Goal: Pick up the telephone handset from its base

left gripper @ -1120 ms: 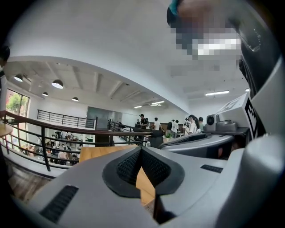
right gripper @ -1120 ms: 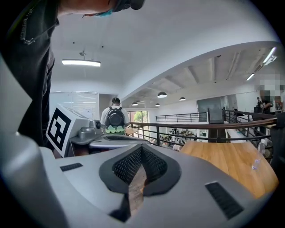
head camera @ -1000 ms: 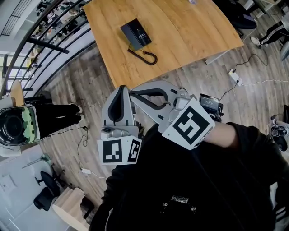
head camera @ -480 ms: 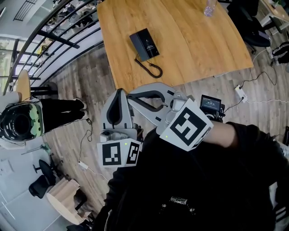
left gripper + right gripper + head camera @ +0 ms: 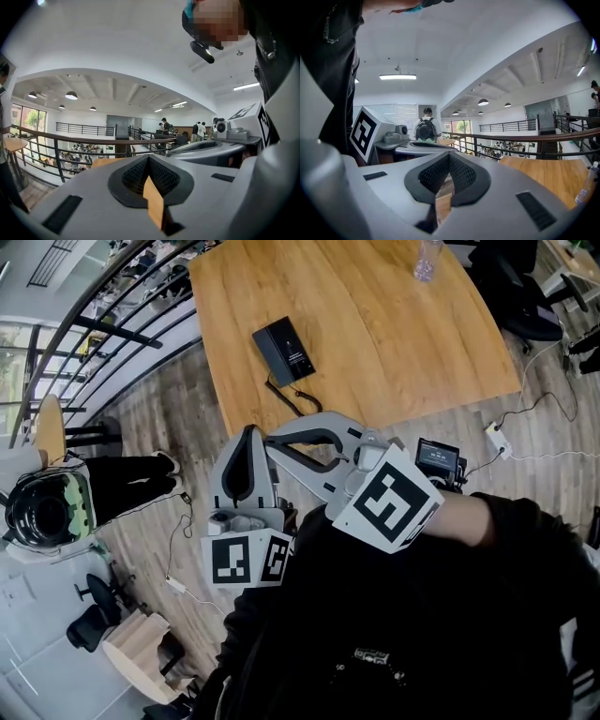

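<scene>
Closest in, both grippers are held against the person's dark top, short of the wooden table (image 5: 394, 334) and off its near edge, over the plank floor. The left gripper (image 5: 249, 431) points toward the table. Its jaws are pressed together with nothing between them, and in the left gripper view (image 5: 149, 174) the black ribbed pads (image 5: 133, 176) meet at a point. Just beside it, the right gripper (image 5: 271, 439) angles across toward the left one. Its jaws are likewise closed and empty, and in the right gripper view (image 5: 449, 176) the pads (image 5: 464, 174) touch, with the table's wood showing beyond. Each gripper carries its marker cube on the end away from the table.

On the table, toward its near left corner, sits the black telephone (image 5: 289, 352). The handset (image 5: 271, 346) rests on the base, well apart from both grippers. A coiled cord (image 5: 286, 397) trails from the telephone toward the near edge. At the table's far side stands a clear bottle (image 5: 427, 259). Left of the table, a dark railing (image 5: 112, 334) curves past.
</scene>
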Demonstrator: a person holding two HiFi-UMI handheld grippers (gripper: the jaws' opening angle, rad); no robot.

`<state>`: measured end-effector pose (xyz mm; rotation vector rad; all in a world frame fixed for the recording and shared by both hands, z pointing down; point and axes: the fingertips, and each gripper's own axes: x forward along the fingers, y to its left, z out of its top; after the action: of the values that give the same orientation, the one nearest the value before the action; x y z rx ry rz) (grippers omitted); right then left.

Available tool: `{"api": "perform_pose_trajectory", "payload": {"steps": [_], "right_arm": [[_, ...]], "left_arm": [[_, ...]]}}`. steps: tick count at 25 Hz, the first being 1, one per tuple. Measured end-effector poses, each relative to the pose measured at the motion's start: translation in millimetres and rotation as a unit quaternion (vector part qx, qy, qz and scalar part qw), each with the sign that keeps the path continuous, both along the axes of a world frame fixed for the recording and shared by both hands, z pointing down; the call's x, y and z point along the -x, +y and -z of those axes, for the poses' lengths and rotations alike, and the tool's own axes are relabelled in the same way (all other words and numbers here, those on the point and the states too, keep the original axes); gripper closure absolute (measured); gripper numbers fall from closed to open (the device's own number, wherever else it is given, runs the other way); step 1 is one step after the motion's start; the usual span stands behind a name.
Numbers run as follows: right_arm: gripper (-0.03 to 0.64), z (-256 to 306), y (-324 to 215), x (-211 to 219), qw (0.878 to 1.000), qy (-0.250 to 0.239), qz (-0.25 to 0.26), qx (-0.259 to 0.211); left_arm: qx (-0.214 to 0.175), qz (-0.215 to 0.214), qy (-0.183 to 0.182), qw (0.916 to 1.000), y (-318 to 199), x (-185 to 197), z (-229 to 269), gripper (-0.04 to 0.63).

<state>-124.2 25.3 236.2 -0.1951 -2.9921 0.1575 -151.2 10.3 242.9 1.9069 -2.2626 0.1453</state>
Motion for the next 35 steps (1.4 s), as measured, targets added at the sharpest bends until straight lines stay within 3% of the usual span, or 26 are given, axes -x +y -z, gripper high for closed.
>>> {"api": "perform_pose_trajectory", "payload": {"steps": [11, 19, 29, 35], "right_arm": [[0.600, -20.5, -52.7, -29.8, 0.998, 0.004, -0.014, 0.063], [0.600, -33.2, -63.9, -30.9, 0.997, 0.016, -0.028, 0.076], [0.600, -25.9, -106.7, -20.9, 0.992, 0.024, -0.113, 0.046], [0.600, -19.2, -118.8, 2.1, 0.989, 0.024, -0.138, 0.039]], "left_arm": [[0.044, -0.010, 0.010, 0.9989, -52.3, -30.0, -20.7, 0.591], [0.057, -0.021, 0.026, 0.9978, -63.9, -31.8, -35.9, 0.591], [0.024, -0.111, 0.031, 0.9931, -111.3, -25.8, -28.8, 0.591], [0.011, -0.138, 0.027, 0.9900, -125.3, -3.3, -20.5, 0.591]]}}
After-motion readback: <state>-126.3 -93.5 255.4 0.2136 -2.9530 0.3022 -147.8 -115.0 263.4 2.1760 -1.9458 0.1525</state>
